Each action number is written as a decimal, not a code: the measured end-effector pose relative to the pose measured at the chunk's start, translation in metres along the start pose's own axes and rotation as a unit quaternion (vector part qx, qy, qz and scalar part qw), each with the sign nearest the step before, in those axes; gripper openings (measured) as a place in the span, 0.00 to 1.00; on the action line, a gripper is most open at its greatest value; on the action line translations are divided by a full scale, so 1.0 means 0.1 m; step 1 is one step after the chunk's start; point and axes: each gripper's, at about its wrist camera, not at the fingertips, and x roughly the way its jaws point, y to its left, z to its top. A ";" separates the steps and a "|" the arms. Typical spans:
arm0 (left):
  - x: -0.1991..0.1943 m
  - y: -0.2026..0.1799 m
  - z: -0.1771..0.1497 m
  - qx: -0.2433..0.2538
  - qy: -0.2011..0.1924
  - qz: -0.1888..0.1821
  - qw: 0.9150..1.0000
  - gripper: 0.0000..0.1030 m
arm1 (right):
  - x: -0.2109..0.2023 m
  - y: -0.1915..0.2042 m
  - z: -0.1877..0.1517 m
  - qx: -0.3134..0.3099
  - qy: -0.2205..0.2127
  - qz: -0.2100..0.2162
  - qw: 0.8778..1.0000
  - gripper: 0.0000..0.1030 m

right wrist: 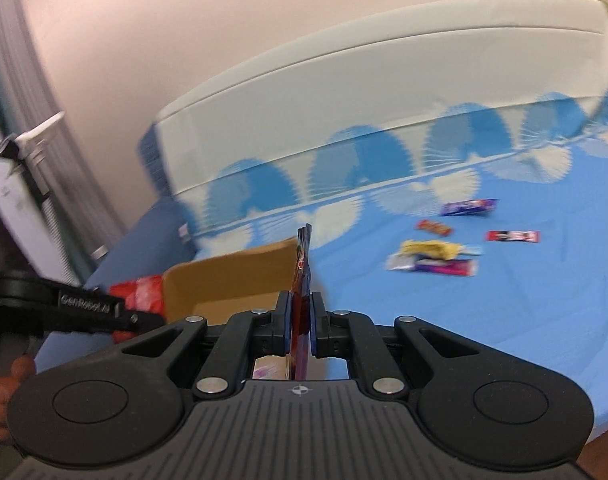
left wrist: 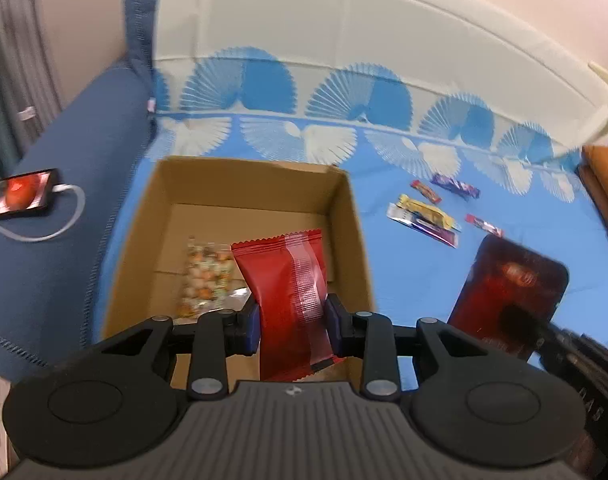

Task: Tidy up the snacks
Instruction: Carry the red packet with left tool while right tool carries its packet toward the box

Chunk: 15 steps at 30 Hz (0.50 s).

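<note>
"GenRobot.AI" on left gripper (right wrist: 142,316)

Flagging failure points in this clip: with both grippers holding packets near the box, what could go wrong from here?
1. The left gripper pinches only the lower part of the red snack packet; the long free end could flop and catch the cardboard box wall.
2. The right gripper holds the dark red packet edge-on by a thin strip, so it could slip.
3. Both grippers sit close together by the box and may collide.

A pinkish wall (right wrist: 144,40) rises behind a cream headboard (left wrist: 344,20) and a fan-patterned blue bedsheet (left wrist: 424,280).
</note>
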 end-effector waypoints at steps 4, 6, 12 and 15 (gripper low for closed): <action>-0.22 0.27 -0.15 -0.015 -0.017 0.001 1.000 0.35 | -0.08 0.32 -0.12 -0.024 0.015 0.011 1.000 0.09; -0.29 0.37 -0.21 -0.022 -0.022 -0.001 1.000 0.35 | -0.10 0.44 -0.17 -0.032 0.022 0.013 0.999 0.09; -0.44 0.62 -0.32 -0.042 -0.037 -0.005 0.998 0.35 | -0.13 0.79 -0.29 -0.062 0.034 0.021 0.997 0.09; -0.47 0.69 -0.36 -0.048 -0.039 -0.008 0.998 0.35 | -0.13 0.89 -0.30 -0.072 0.036 0.021 0.997 0.09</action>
